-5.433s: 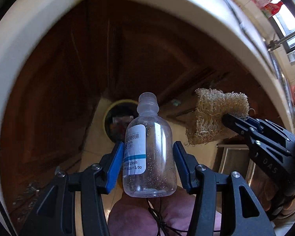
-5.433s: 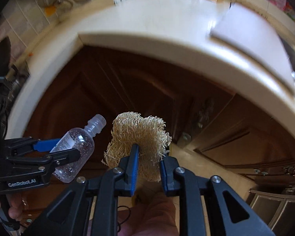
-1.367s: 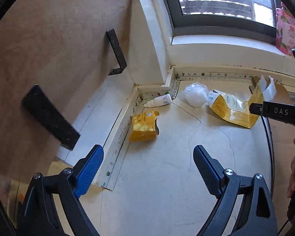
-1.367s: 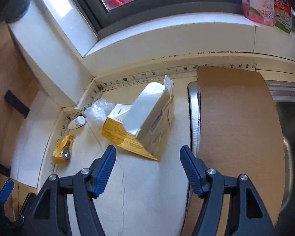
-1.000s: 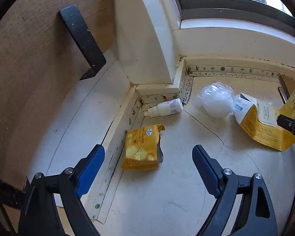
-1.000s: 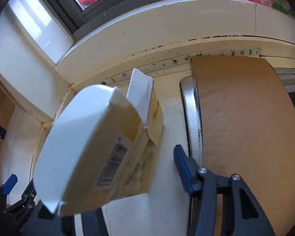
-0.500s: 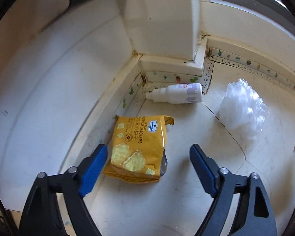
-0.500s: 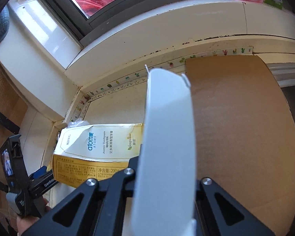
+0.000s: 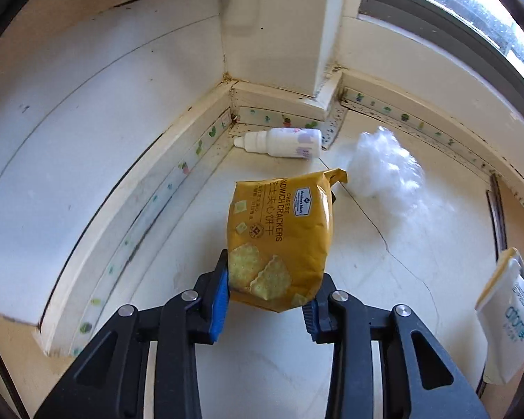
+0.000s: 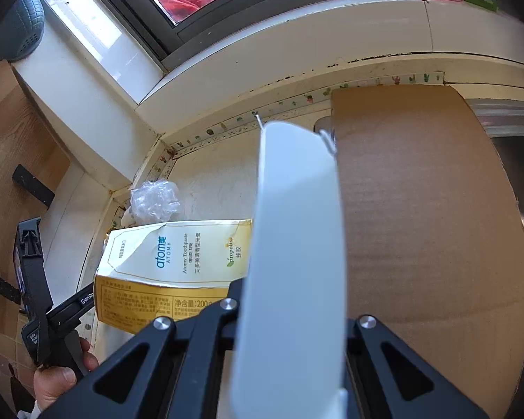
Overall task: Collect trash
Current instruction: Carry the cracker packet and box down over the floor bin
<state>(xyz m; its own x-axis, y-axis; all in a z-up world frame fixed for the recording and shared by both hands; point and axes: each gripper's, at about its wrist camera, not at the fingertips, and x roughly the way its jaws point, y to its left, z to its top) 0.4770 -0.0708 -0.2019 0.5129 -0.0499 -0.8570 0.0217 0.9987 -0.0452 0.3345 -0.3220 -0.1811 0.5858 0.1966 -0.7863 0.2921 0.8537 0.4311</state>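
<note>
Cream counter [image 9: 384, 331] in the window corner: left gripper [image 9: 265, 300], jaws closing on the yellow cracker packet [image 9: 279, 241]; behind lie a white bottle [image 9: 279, 142] and crumpled plastic [image 9: 384, 167]. Right gripper [image 10: 290, 317] is clamped on the toothpaste box [image 10: 178, 265], beside cardboard [image 10: 426, 216].

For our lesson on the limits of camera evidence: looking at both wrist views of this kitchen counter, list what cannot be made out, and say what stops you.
- Right gripper pads: right wrist view, hidden behind the toothpaste box flap.
- Cracker packet contents: left wrist view, opaque wrapper.
- Small white bottle label: left wrist view, too blurred.
- Sink: right wrist view, mostly under the cardboard sheet.
- Person's hand: cut off at the edge.
</note>
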